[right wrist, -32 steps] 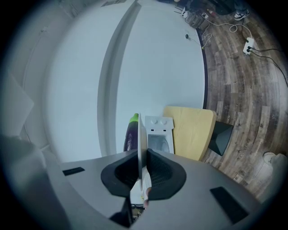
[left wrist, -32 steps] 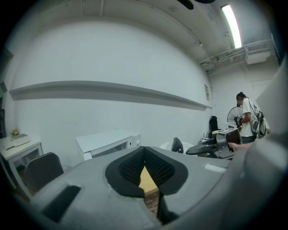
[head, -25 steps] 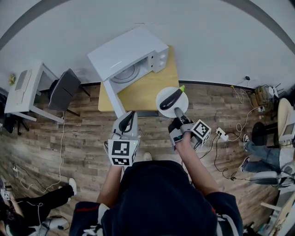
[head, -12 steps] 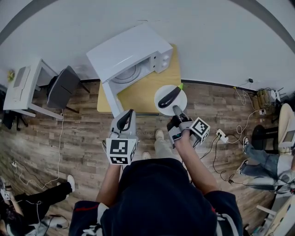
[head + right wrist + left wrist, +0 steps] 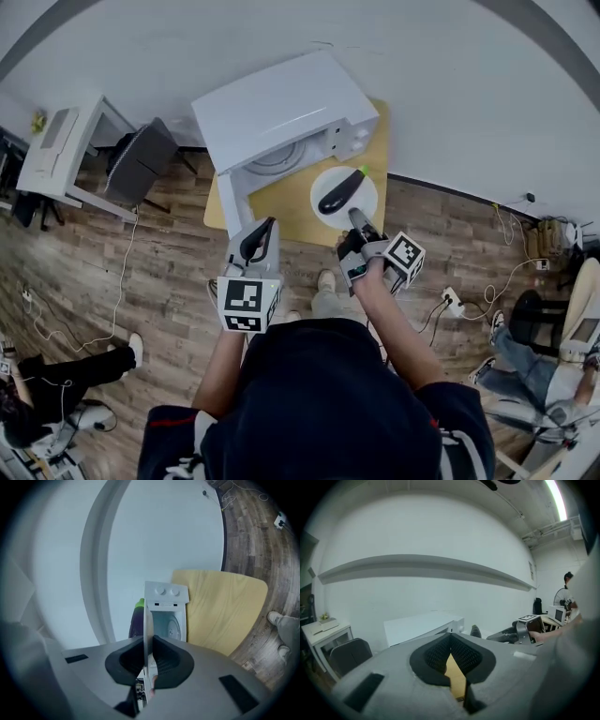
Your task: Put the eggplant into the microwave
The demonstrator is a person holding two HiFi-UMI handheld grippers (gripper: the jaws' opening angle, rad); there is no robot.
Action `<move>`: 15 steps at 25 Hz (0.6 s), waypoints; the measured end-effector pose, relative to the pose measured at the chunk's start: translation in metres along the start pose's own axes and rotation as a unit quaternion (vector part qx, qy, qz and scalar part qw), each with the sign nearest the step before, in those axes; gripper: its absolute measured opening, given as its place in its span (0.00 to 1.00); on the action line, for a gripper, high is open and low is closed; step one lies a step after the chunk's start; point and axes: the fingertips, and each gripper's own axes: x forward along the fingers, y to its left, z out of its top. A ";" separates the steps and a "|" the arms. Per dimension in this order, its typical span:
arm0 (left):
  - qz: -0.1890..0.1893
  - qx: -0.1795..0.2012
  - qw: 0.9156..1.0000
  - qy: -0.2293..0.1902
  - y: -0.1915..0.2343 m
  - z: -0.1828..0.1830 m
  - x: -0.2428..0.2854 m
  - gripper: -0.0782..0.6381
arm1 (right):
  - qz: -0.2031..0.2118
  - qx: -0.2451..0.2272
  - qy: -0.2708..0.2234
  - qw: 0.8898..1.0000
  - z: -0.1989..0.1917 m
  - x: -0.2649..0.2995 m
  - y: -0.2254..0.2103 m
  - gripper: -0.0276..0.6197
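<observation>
Eggplant (image 5: 337, 194), dk purple w/ green stem: lies on white plate (image 5: 366, 199) over front of yellow table (image 5: 291, 202), before open white microwave (image 5: 281, 108); R gripper (image 5: 355, 217) clamped on plate rim; L gripper (image 5: 268, 226) alongside, jaws together, empty.

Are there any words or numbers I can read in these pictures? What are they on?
No text here can be read.
The microwave has tiny dark marks under its knobs, too small to read.
The marker cubes show black-and-white square patterns, not words.
The plate and eggplant carry no print.
</observation>
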 end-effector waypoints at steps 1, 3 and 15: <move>0.006 0.000 1.000 0.003 0.002 0.000 0.003 0.13 | 0.003 0.000 0.010 1.000 -0.001 0.009 0.001 0.08; 0.018 -0.002 1.000 0.010 0.006 -0.002 0.009 0.13 | 0.002 -0.001 0.029 1.000 -0.001 0.024 0.000 0.08; 0.112 -0.023 0.993 0.038 0.028 -0.009 0.032 0.13 | -0.012 -0.027 0.142 0.989 -0.007 0.103 -0.028 0.08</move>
